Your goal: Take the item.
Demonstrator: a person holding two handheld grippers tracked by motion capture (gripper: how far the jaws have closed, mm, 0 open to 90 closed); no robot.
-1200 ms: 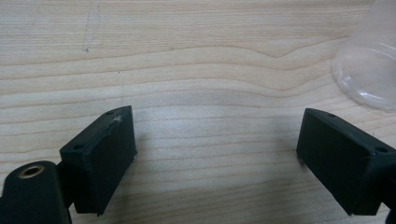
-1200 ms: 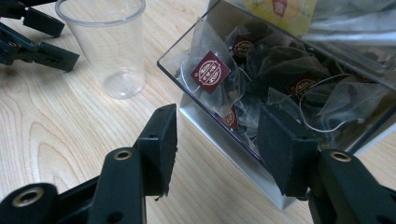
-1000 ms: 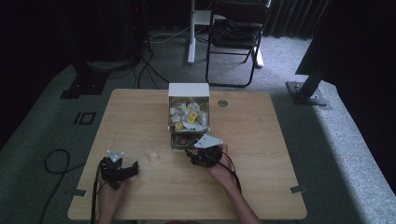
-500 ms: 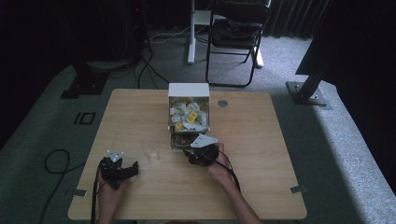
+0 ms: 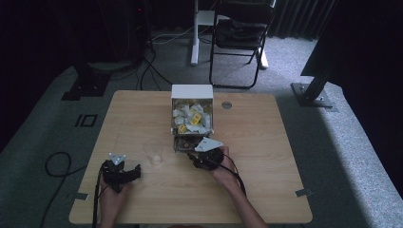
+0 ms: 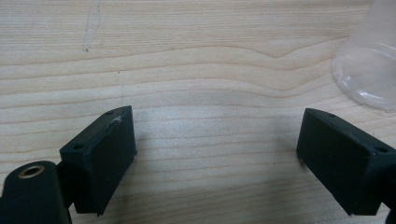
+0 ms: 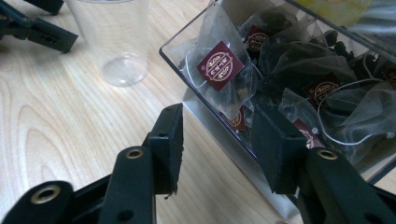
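A clear tray [image 5: 186,142] of dark pyramid tea bags [image 7: 299,70] sits in front of a white box [image 5: 191,91] of yellow-and-white packets. My right gripper [image 7: 217,116] [image 5: 203,159] is at the tray's front corner, one jaw outside the clear wall [image 7: 205,119] and the other inside among the bags. Its jaws have just been closing; the wall and the lower corner of a tea bag with a maroon tag [image 7: 219,66] lie between them, unpressed. My left gripper [image 6: 217,121] [image 5: 121,173] stands open over bare wood, near a clear plastic cup [image 5: 154,154] [image 6: 369,70].
The wooden table [image 5: 142,114] has bare room left and right of the box. A small round grommet [image 5: 226,105] sits behind the box. A folding chair [image 5: 237,33] and cables stand on the floor beyond the far edge.
The right gripper's grey plate has swung slightly left at the tray's front edge. The left gripper and the cup have kept still.
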